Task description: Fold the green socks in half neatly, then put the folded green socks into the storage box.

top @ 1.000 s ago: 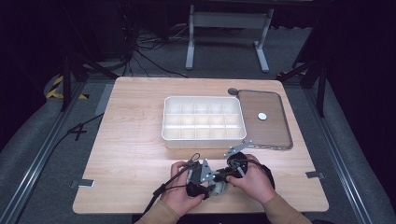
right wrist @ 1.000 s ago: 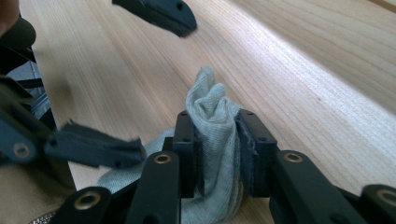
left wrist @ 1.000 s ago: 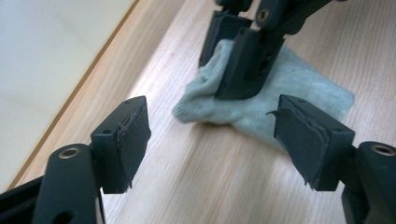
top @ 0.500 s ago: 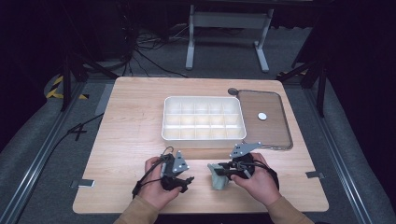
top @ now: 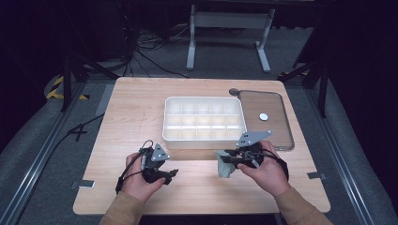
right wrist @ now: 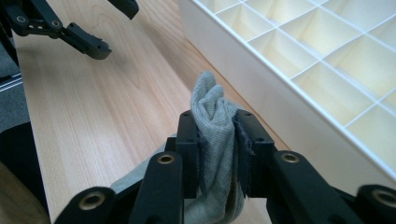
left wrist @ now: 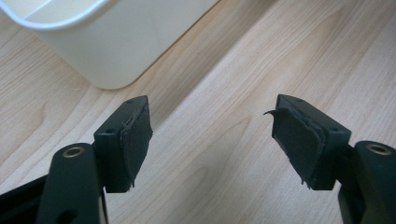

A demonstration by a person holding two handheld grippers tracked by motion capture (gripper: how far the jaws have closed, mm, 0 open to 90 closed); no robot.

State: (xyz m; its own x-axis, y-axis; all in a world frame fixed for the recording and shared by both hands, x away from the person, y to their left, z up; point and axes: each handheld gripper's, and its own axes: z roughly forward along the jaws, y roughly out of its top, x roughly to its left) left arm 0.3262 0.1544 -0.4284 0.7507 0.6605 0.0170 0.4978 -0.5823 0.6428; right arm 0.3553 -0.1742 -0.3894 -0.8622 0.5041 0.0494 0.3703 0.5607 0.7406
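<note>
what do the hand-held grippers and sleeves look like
Both are black: the left hand-held gripper and right hand-held gripper each carry a grey three-cornered plate and linked arms with brass-coloured pivots. A black cable loops from the left one. Sleeves are tan.

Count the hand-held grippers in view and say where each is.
2. The left hand-held gripper hovers open over the wooden table; the right hand-held gripper pinches a grey-green knitted cloth beside the white compartment tray.

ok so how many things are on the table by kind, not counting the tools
white divided box: 1
clear flat lid or tray with a small white disc on it: 1
small white disc: 1
grey-green cloth, held in the right tool: 1
total: 4
</note>
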